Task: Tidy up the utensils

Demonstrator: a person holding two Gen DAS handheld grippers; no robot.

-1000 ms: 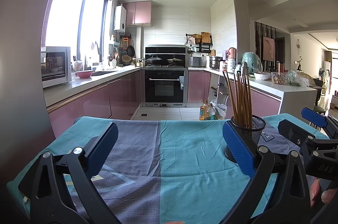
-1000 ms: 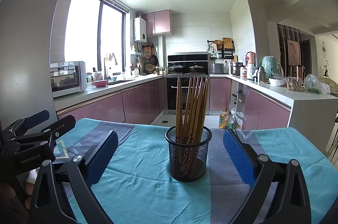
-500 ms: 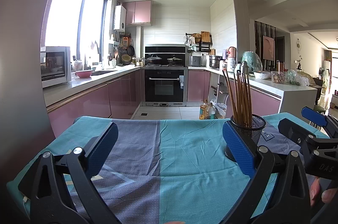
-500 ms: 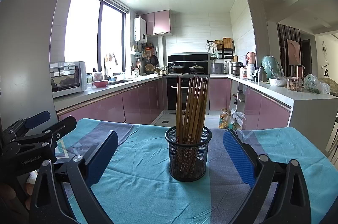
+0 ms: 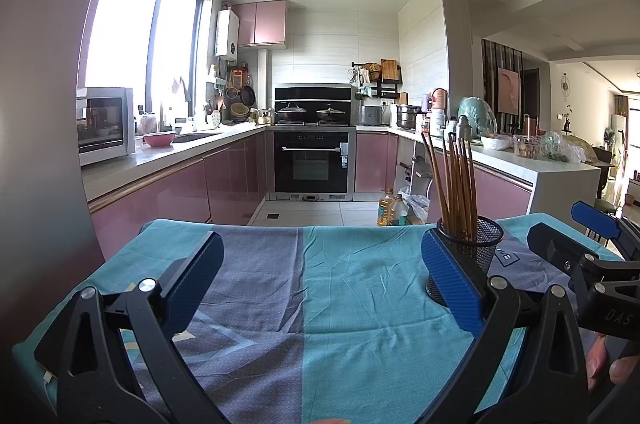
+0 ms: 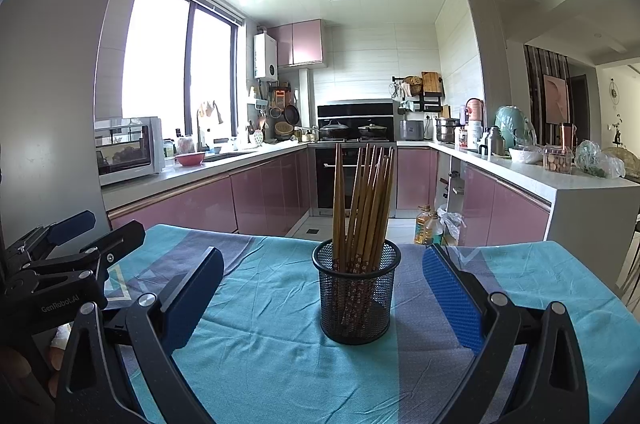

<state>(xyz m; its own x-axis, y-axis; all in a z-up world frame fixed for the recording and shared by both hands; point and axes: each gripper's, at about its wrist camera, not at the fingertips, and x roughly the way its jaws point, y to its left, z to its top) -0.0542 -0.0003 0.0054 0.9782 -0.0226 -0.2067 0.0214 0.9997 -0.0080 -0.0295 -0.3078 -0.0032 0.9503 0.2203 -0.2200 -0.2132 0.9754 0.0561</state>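
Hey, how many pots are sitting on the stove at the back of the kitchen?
2. One lidded pot sits on the left of the stove, the other lidded pot on the right, side by side above the oven. The chopsticks in front may hide anything lower down.

A black wire-mesh pen holder point(image 6: 355, 294) holds chopsticks point(image 6: 362, 201) of what looks like varnished wood. It stands on a matt woven tablecloth point(image 6: 272, 312), teal and grey, creased. The right gripper point(image 6: 322, 298) has matt black plastic arms and textured blue pads point(image 6: 452, 298) (silver metal pivots). Behind, glossy pink cabinet doors point(image 6: 256, 199).
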